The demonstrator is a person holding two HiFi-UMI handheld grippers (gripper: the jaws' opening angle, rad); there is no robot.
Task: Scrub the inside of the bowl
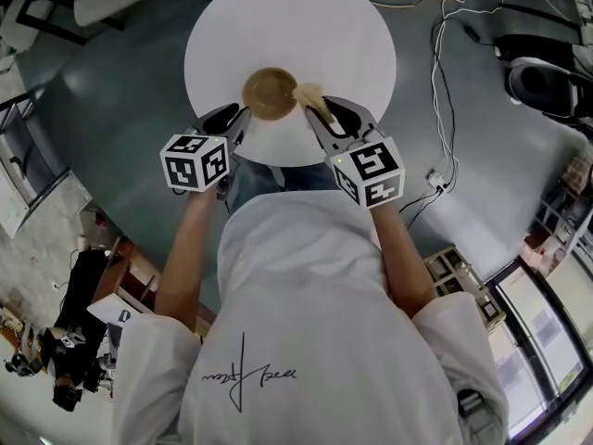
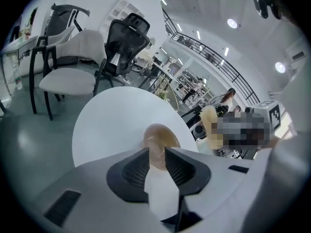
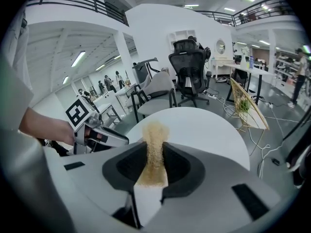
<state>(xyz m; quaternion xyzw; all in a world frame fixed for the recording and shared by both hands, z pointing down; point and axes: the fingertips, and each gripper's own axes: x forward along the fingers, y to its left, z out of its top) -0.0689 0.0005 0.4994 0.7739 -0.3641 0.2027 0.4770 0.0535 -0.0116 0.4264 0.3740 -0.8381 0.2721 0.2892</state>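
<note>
Bowl on the round table; left gripper jaws released, right gripper jaws clenching the scrubber

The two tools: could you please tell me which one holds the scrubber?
The right tool, clamped on the tan scrubber; the left tool stands open at the bowl.
</note>
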